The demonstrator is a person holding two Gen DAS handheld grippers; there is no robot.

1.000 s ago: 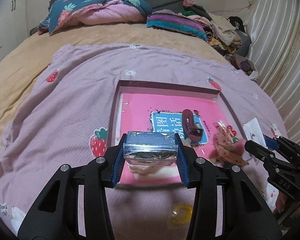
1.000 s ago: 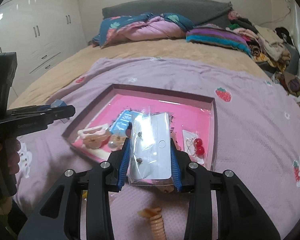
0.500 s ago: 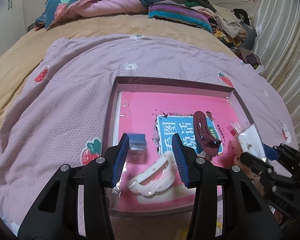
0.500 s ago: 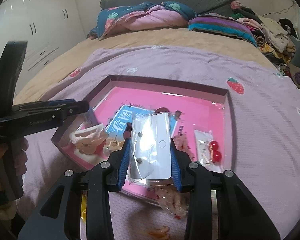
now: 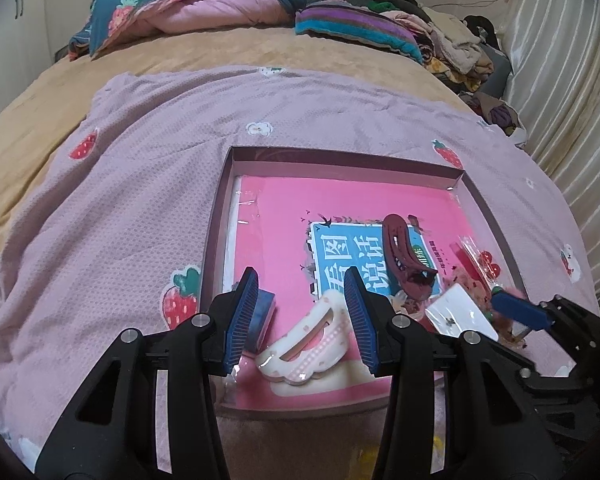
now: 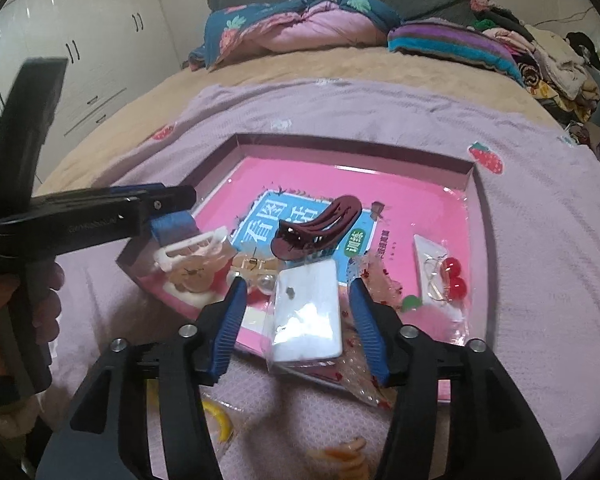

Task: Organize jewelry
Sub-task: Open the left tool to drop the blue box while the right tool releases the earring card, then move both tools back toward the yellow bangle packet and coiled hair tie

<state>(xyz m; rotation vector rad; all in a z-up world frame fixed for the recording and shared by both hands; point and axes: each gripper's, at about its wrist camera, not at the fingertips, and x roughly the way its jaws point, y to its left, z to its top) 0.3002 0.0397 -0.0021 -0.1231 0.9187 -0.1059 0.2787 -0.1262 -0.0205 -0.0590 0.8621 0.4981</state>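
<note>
We see a shallow tray lying on a lilac strawberry-print blanket spread over the bed, its floor covered by a pink booklet with a blue title panel.

The left gripper hangs over the near left part of the tray with its jaws apart and nothing pressed between them. A white and pink hair claw lies on the booklet under the gap, running beneath the right jaw, and a small blue box in clear wrap sits in the tray just beside the left jaw; from this angle we cannot be sure whether that jaw brushes it.

The right gripper is over the near edge of the tray. Its jaws have just been opening, and they stand clear on both sides of a white earring card in a clear sleeve, which lies between them with its near end over the tray's front rim. We take it as released rather than held.

Further in, a dark red hair claw rests across the blue title panel. To the right of it, a second small packet with red bead earrings lies flat on the booklet, near the tray's right wall. Between the white card and that packet sits a crumpled clear bag with red flecks.

On the blanket in front of the tray, in the right wrist view, a yellow ring and an orange coiled hair tie lie near the gripper's arms.
</note>
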